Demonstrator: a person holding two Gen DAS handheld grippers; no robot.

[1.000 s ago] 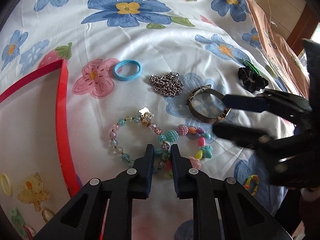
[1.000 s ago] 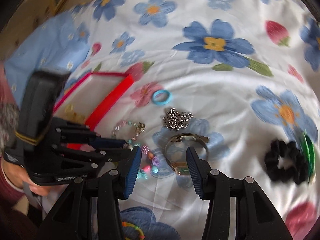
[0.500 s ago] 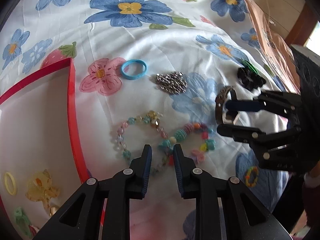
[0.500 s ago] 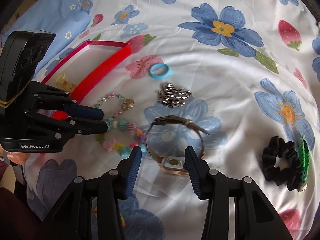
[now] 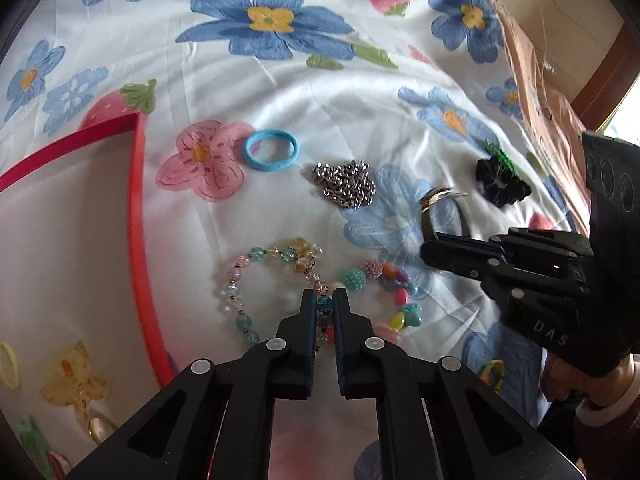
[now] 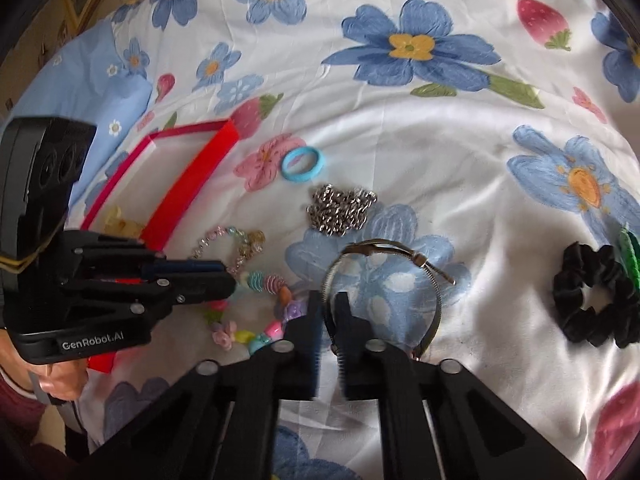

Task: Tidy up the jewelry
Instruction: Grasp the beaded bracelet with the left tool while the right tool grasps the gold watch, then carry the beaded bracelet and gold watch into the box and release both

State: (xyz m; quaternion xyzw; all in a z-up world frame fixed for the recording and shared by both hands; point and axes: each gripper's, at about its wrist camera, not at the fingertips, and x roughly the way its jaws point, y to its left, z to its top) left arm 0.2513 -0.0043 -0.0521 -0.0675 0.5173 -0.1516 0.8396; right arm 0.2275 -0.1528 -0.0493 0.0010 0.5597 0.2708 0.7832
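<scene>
Both views evenly lit by soft daylight; shadows faint. Bright window glare noted at far right edge of left view. Strong fisheye bending, dark vignette at corners. Slight blur near lower edges.

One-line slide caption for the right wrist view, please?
Right hand-held gripper shut on metal watch band; left hand-held gripper pinches bead bracelet nearby.

2 beaded bracelets (image 5: 276, 280), 1 chain (image 5: 346, 184), 1 blue ring (image 5: 271, 149), 1 watch (image 6: 384, 280), 1 black scrunchie (image 6: 596, 300), perhaps more in the red tray (image 5: 138, 240).
</scene>
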